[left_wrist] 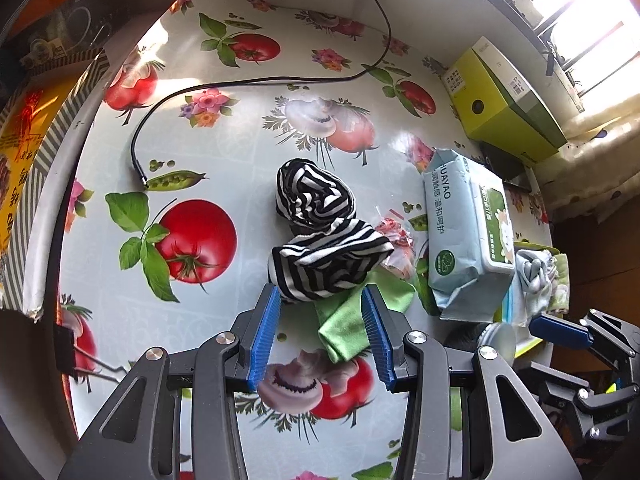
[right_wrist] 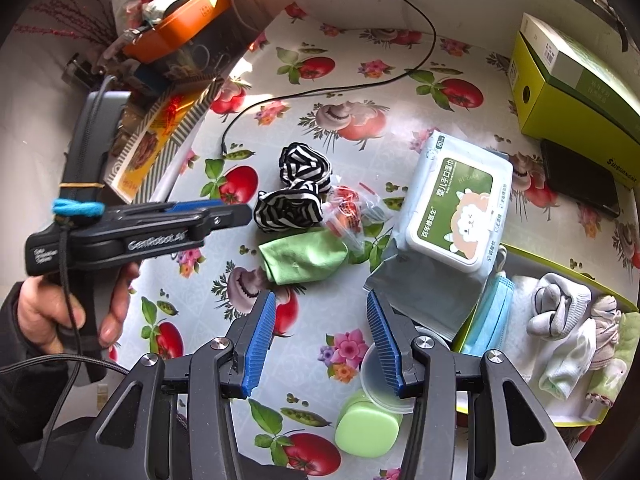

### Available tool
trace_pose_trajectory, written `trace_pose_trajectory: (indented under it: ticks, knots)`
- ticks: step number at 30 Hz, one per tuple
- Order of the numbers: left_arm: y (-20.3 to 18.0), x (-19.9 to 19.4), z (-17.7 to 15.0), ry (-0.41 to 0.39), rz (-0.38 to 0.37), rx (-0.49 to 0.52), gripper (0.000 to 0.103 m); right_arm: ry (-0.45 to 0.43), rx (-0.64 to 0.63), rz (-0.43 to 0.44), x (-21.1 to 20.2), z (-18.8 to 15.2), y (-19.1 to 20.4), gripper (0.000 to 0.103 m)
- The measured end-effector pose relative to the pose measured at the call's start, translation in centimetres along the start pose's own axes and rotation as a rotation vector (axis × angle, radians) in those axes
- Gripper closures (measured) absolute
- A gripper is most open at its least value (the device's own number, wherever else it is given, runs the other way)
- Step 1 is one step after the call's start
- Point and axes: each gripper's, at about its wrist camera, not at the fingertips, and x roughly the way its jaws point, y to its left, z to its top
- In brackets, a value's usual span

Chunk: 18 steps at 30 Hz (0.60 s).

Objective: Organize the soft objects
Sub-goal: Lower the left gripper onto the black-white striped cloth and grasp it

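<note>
Two handheld grippers hover over a round table [left_wrist: 240, 152] covered in a cloth printed with tomatoes and mushrooms. Near its middle lie a crumpled black-and-white striped cloth [left_wrist: 320, 232] and, touching it, a green cloth [left_wrist: 348, 320]. The left gripper [left_wrist: 322, 300] has its blue fingers apart on either side of both cloths, not pressing them. The right gripper [right_wrist: 322, 308] is also spread, with bare tablecloth between its fingers. Beside the cloths sit a clear bag of red items [right_wrist: 346, 216] and a pack of wet wipes [right_wrist: 456, 216]. To the right, a tray [right_wrist: 560, 264] holds pale socks [right_wrist: 560, 312] and a blue face mask [right_wrist: 492, 312]. A black cable [left_wrist: 256, 82] crosses the table's far side.
</note>
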Motion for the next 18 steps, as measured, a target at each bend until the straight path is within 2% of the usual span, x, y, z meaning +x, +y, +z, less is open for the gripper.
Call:
trace_pose_trajectory:
  ticks: [7, 13, 15, 16, 18]
  knots:
    - [-0.2, 3.5, 1.6, 0.039, -0.012, 0.043, 0.059, 0.018, 0.006, -0.012, 0.6, 0.4, -0.3, 0.056]
    - [-0.1, 6.0, 1.0, 0.105, -0.005, 0.056, 0.060, 0.030, -0.013, -0.025, 1.5, 1.5, -0.1, 0.056]
    - [0.0, 6.3, 0.6, 0.100, 0.001, 0.054, 0.070, 0.029, -0.021, -0.031, 1.9, 2.2, 0.0, 0.056]
    - [0.2, 6.3, 0.4, 0.095, 0.005, 0.051, 0.080, 0.028, -0.025, -0.033, 2.1, 2.6, 0.0, 0.056]
    - [0.7, 6.0, 0.1, 0.087, -0.012, 0.031, 0.087, 0.030, -0.031, -0.034, 2.7, 3.3, 0.1, 0.056]
